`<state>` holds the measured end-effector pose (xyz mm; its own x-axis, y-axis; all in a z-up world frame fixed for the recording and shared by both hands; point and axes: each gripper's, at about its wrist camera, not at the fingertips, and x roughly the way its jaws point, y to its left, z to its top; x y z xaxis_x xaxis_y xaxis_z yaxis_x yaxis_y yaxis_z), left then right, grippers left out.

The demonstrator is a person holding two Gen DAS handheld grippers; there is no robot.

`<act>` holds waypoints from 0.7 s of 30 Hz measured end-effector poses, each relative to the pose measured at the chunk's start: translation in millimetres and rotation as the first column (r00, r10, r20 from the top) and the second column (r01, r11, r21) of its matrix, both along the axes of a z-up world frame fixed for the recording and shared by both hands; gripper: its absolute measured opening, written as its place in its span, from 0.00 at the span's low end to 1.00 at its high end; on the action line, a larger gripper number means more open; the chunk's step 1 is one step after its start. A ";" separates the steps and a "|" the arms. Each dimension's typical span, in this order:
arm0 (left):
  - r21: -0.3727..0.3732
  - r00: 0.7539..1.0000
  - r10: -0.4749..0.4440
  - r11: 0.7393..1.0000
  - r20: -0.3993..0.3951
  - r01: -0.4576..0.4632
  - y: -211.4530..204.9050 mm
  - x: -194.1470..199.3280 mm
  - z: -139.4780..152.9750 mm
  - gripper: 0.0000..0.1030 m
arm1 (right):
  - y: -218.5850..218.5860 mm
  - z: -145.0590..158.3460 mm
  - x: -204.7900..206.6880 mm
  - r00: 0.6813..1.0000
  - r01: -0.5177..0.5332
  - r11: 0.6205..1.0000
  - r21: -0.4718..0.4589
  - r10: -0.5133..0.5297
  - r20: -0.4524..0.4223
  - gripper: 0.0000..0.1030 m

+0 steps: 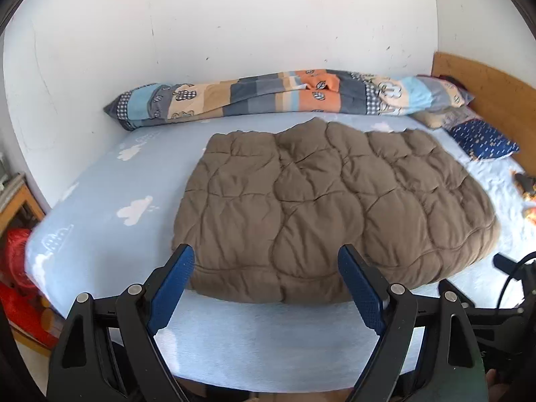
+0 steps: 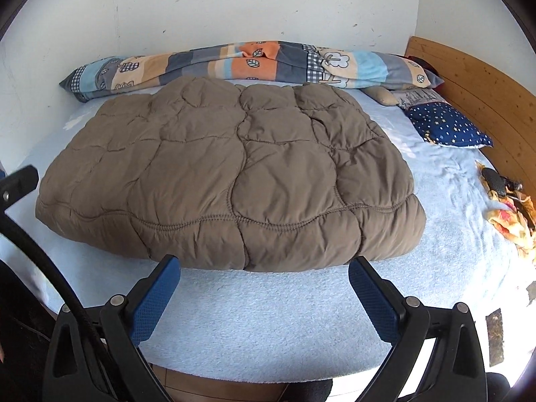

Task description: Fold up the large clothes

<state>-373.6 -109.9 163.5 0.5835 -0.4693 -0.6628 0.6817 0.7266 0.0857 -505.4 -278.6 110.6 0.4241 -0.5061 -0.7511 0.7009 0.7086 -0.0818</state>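
Observation:
A brown quilted padded garment (image 1: 321, 201) lies folded into a thick pad on the light blue bed sheet (image 1: 100, 207). It also shows in the right wrist view (image 2: 227, 174). My left gripper (image 1: 266, 261) is open and empty, its blue pads just above the garment's near edge. My right gripper (image 2: 264, 268) is open and empty, just in front of the garment's near edge, apart from it. Part of the right gripper shows at the right edge of the left wrist view (image 1: 512, 264).
A rolled patchwork quilt (image 1: 268, 97) lies along the white wall behind the garment. A dark blue starred pillow (image 2: 449, 127) lies near the wooden headboard (image 2: 482, 100). A small heap of coloured cloth (image 2: 509, 211) lies at the right. Red items (image 1: 16, 268) sit left of the bed.

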 end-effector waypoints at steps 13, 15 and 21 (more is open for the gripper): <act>0.095 1.000 -0.007 0.996 0.031 0.004 -8.3 1.8 -13.4 0.84 | 4.9 -7.0 12.7 0.999 -0.042 0.999 -0.029 0.042 -0.015 0.99; 0.103 0.999 -0.008 0.995 0.039 0.003 -9.9 -0.1 -14.2 0.84 | 4.7 -6.9 13.1 0.999 -0.040 0.999 -0.029 0.040 -0.012 0.99; 0.110 0.999 -0.015 0.994 0.038 0.011 -12.2 -2.1 -15.3 0.84 | 1.5 -8.1 11.4 0.999 -0.032 0.999 -0.020 0.032 -0.008 0.99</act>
